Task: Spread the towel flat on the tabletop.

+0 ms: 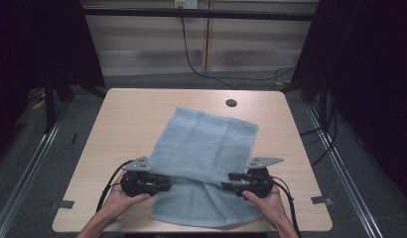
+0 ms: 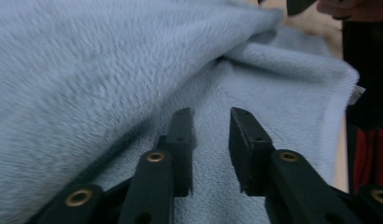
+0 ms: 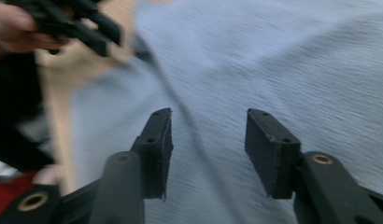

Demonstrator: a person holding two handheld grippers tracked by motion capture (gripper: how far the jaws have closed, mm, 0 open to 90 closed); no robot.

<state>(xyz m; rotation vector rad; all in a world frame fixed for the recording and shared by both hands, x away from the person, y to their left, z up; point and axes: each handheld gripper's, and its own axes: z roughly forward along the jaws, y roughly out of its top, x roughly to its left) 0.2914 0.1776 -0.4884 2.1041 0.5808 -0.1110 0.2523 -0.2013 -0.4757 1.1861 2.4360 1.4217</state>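
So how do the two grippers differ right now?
The left gripper sits at the towel's left edge, the right gripper at its right edge. In their own views, the left one's jaws stand closer together and the right one's wider. Both are open with bare towel showing between the jaws, both are hand-held, and they point inward at each other.

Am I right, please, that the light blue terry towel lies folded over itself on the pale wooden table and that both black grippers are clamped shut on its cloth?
Not quite. The light blue terry towel does lie folded over itself on the pale wooden table, but the left gripper and the right gripper both stand open, with only bare cloth behind the gap. Each gripper view shows it.
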